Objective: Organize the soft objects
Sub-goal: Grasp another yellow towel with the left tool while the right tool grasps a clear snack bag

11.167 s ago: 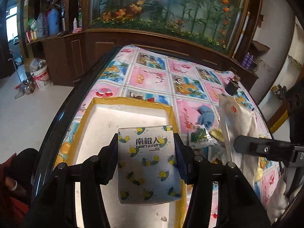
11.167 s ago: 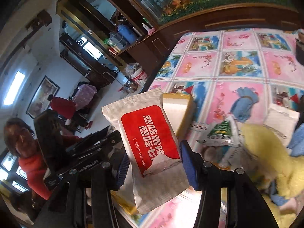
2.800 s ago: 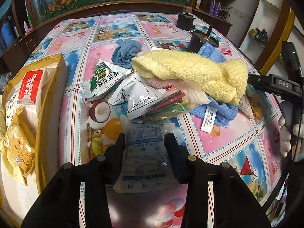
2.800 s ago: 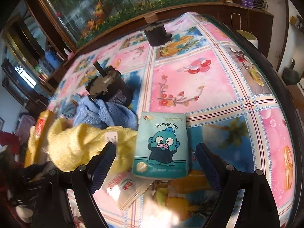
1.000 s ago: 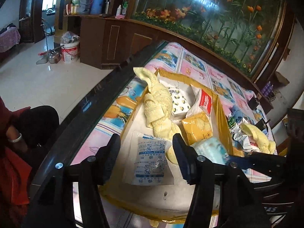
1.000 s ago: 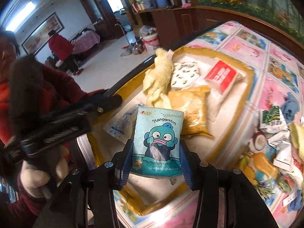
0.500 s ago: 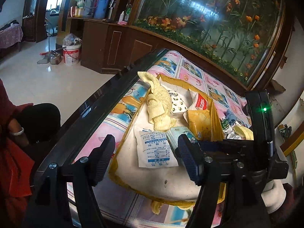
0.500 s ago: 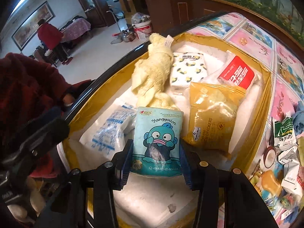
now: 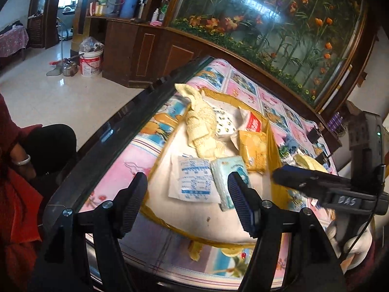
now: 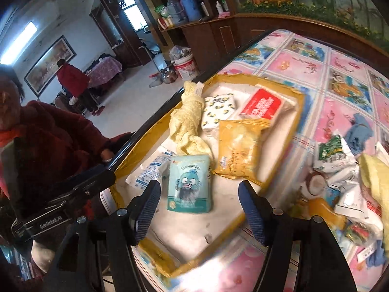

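Tray (image 10: 299,112): showing a mustard-yellow rim and white floor; teal pack (image 10: 189,182) carrying a blue cartoon face; white sachet (image 9: 193,181) bearing blue print; orange-yellow pouch (image 10: 239,152); red-labelled white pack (image 10: 263,104); white pack (image 10: 219,110) wearing lemon dots; pale yellow towel (image 10: 187,121); tablecloth (image 10: 340,77) displaying pink and blue cartoon squares

The yellow towel (image 10: 187,124) is fluffy cloth, the teal pack (image 10: 189,183) and orange pack (image 10: 239,150) are shiny plastic, the tray (image 10: 194,233) looks like matt white foam, and the tabletop (image 9: 116,172) wears a glossy picture sheet.
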`<state>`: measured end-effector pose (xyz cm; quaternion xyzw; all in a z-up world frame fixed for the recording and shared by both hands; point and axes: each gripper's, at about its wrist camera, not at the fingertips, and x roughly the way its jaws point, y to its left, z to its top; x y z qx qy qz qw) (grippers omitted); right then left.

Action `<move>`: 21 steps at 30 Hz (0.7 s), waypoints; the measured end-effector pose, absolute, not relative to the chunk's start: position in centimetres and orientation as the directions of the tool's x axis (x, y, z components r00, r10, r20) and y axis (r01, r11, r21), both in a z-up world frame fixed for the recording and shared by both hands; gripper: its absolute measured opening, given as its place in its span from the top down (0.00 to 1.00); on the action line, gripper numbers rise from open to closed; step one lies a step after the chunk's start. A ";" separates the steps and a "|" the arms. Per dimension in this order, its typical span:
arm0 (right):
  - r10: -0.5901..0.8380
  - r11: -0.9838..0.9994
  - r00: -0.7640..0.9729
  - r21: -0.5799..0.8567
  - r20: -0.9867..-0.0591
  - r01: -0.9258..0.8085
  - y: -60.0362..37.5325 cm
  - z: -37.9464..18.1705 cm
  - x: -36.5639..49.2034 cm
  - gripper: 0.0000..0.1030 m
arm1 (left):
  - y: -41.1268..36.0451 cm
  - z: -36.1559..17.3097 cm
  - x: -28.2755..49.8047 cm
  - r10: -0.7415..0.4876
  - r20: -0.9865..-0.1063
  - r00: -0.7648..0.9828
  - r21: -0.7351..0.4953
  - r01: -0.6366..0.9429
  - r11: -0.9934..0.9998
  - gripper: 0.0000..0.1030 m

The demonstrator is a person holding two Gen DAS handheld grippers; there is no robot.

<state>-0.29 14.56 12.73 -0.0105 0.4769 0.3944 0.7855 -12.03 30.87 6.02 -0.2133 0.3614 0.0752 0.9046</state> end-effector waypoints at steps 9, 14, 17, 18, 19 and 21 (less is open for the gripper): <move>0.431 0.897 0.508 0.294 -0.745 -0.330 -4.0 13.8 3.2 0.32 | 27.1 6.6 -12.5 -0.071 -0.685 0.725 -0.324 -0.216 0.921 0.30; 0.283 0.959 0.594 0.202 -0.753 -0.200 -8.8 12.1 5.8 0.32 | 23.5 7.5 -12.5 -0.139 -0.673 0.726 -0.324 -0.121 0.938 0.30; 0.300 0.953 0.549 0.219 -0.780 -0.210 -9.2 10.4 6.5 0.31 | 21.4 8.2 -12.3 -0.155 -0.672 0.724 -0.296 -0.071 0.953 0.30; 0.340 0.939 0.512 0.260 -0.788 -0.225 -9.2 9.7 6.4 0.31 | 20.8 8.3 -12.3 -0.162 -0.674 0.721 -0.292 -0.059 0.955 0.30; 0.383 0.922 0.492 0.292 -0.782 -0.254 -8.9 9.4 6.0 0.31 | 20.3 8.4 -12.3 -0.169 -0.676 0.718 -0.289 -0.047 0.956 0.30; 0.468 0.878 0.465 0.335 -0.751 -0.342 -8.3 9.8 4.4 0.31 | 19.4 8.6 -12.3 -0.180 -0.677 0.714 -0.281 -0.025 0.959 0.30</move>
